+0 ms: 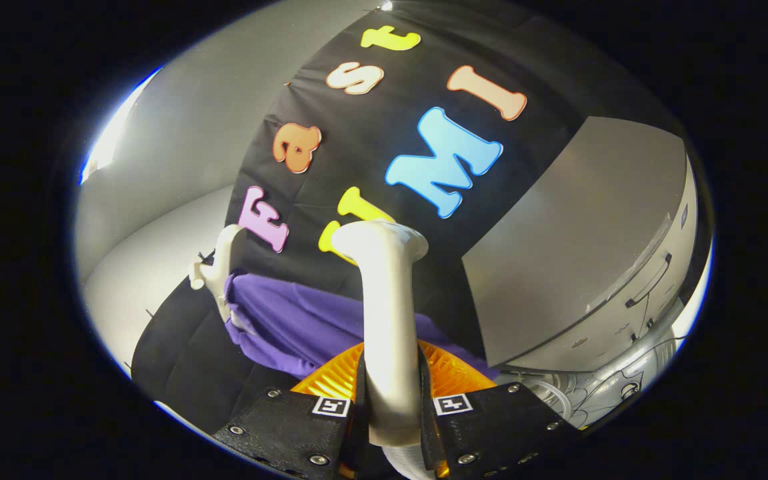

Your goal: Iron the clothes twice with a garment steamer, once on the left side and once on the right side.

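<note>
Both tool [392, 407] fingers clamp white steamer [387, 313] handle.

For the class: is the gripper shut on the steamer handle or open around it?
Shut on it: both fingers press the sides of the white steamer handle, gripper closed, head raised beyond, above the purple garment.

White steamer [387, 313], purple garment [304, 323] on a white hanger [214, 270], grey cabinet [577, 247].

Place: a staged recording booth, not a lived-in home.
Walls: black cloth [384, 167] backdrop, plain grey panels [197, 127].
Furnishing: grey cabinet [597, 267] with a drawer handle [651, 280].
Lighting: bright strip lamp [112, 137].
</note>
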